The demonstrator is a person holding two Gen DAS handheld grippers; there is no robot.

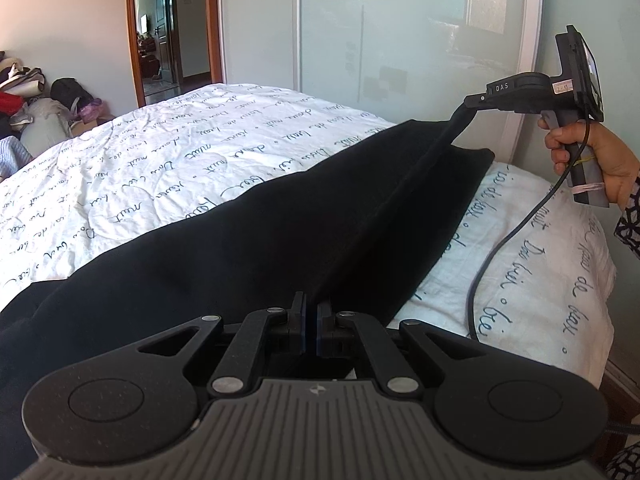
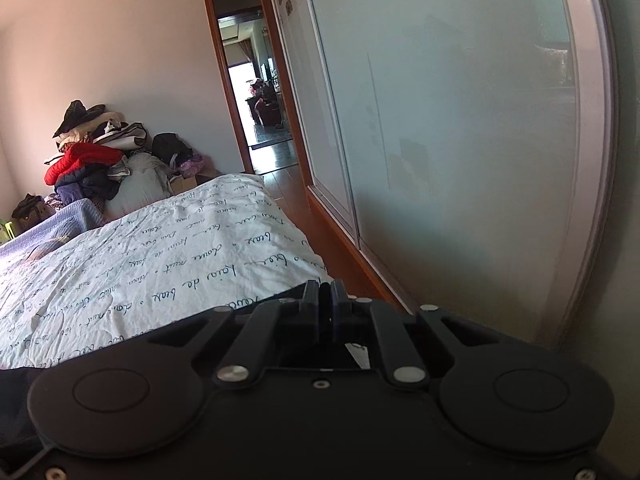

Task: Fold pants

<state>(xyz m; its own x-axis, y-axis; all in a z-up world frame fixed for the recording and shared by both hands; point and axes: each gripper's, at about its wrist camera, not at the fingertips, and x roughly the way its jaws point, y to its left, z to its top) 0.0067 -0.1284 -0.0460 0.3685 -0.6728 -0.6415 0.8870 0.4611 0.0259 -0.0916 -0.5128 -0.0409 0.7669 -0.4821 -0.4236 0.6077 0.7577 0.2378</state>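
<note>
**Black pants stretched between my two grippers, along the bed's near edge**

The pants [image 1: 248, 248] lie dark and long across the bed [image 1: 132, 168], on the white cover with looping script. Their long axis runs straight away from my left gripper [image 1: 311, 320] toward my right gripper [image 1: 466, 114], so I hold one end in each hand. A raised ridge of cloth runs between the two grips, pulled nearly taut, and the fabric falls away from it on both sides onto the cover. The far end sits near the bed's edge on the wardrobe side; the near end bunches under my left tool, close to the edge where I stand.

My left gripper is closed, its jaws pinched together on the near end of that ridge. My right gripper, seen from the left wrist view, is lifted above the bed with a strip of black cloth rising into its closed tips; my right hand [image 1: 588, 160] grips the handle. In the right wrist view the jaws [image 2: 325, 300] are shut too, though the cloth between them hardly shows there.

I judge the coming fold turns on this line: either hand can carry its end along the axis toward the other, both being equally engaged
</note>
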